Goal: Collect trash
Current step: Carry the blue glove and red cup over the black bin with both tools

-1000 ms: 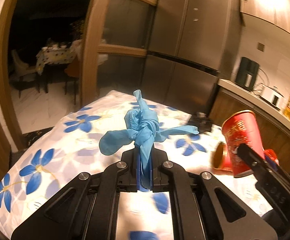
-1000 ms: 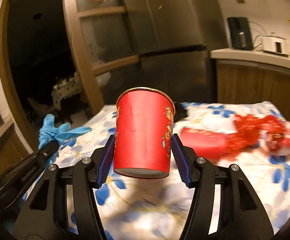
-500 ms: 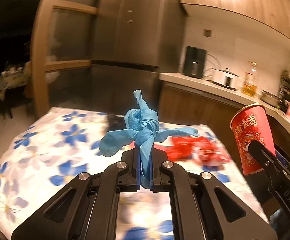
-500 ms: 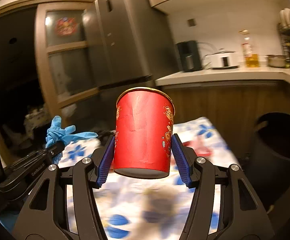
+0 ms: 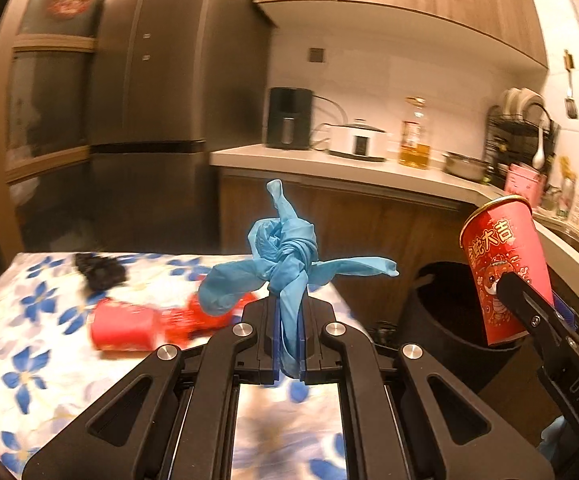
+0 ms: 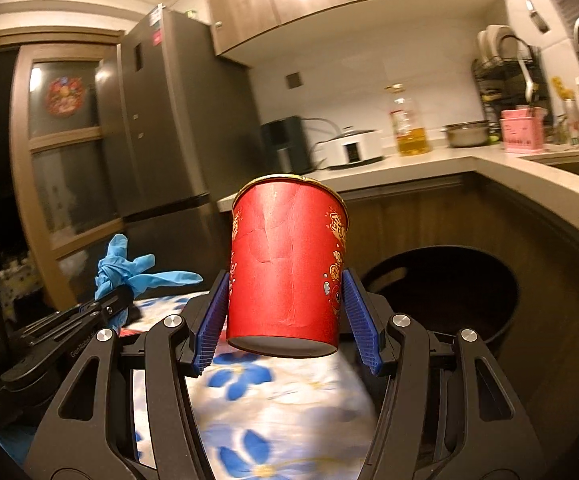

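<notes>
My left gripper [image 5: 288, 320] is shut on a knotted blue glove [image 5: 287, 256], held up above the flowered tablecloth [image 5: 29, 360]. In the right wrist view the same blue glove [image 6: 127, 268] shows at the left. My right gripper [image 6: 287, 312] is shut on an upright red paper cup [image 6: 287, 264], its blue pads [image 6: 213, 320] pressing both sides. That red cup [image 5: 503, 268] appears at the right of the left wrist view, in front of the dark round trash bin [image 5: 441, 312]. The bin [image 6: 445, 292] lies ahead and right of the cup.
On the table lie another red cup on its side [image 5: 123, 328], crumpled red wrapping [image 5: 205, 316] and a dark object [image 5: 97, 270]. A wooden counter [image 6: 489, 160] with appliances, an oil bottle and a dish rack curves behind the bin. A tall fridge [image 5: 177, 80] stands at the left.
Both grippers have swung to the right with their loads, from facing the doorway and table to facing the counter; the trash bin has come into view. Both grips are unchanged.
</notes>
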